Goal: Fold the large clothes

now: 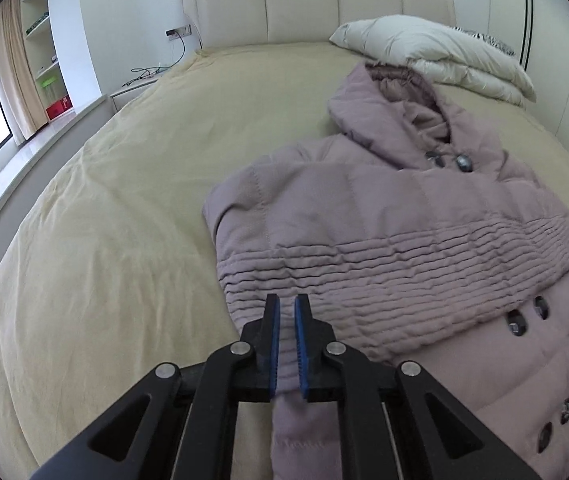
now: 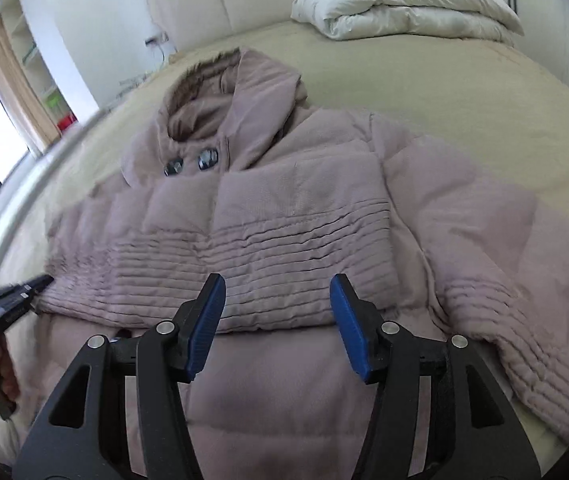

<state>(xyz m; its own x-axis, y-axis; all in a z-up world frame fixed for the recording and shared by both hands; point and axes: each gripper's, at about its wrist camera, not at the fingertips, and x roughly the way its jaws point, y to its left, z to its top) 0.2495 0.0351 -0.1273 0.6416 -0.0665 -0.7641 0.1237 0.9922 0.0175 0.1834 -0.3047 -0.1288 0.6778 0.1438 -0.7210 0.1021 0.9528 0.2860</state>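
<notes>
A mauve quilted hooded coat [image 1: 388, 216] lies front up on the beige bed, hood toward the headboard; its left sleeve is folded across the chest. My left gripper [image 1: 287, 308] has its jaws nearly closed on a fold of the coat's fabric [image 1: 284, 420] at the coat's left edge. In the right wrist view the coat [image 2: 284, 208] fills the middle. My right gripper [image 2: 278, 286] is open and empty, just above the coat's lower front below the folded sleeve. The left gripper [image 2: 24, 286] shows at the left edge of that view.
The beige bedsheet [image 1: 116, 208] spreads wide to the left of the coat. A folded white duvet [image 1: 436, 52] lies by the padded headboard [image 1: 316, 4]. The coat's right sleeve [image 2: 516, 312] lies out to the right. Shelves and a window stand at far left.
</notes>
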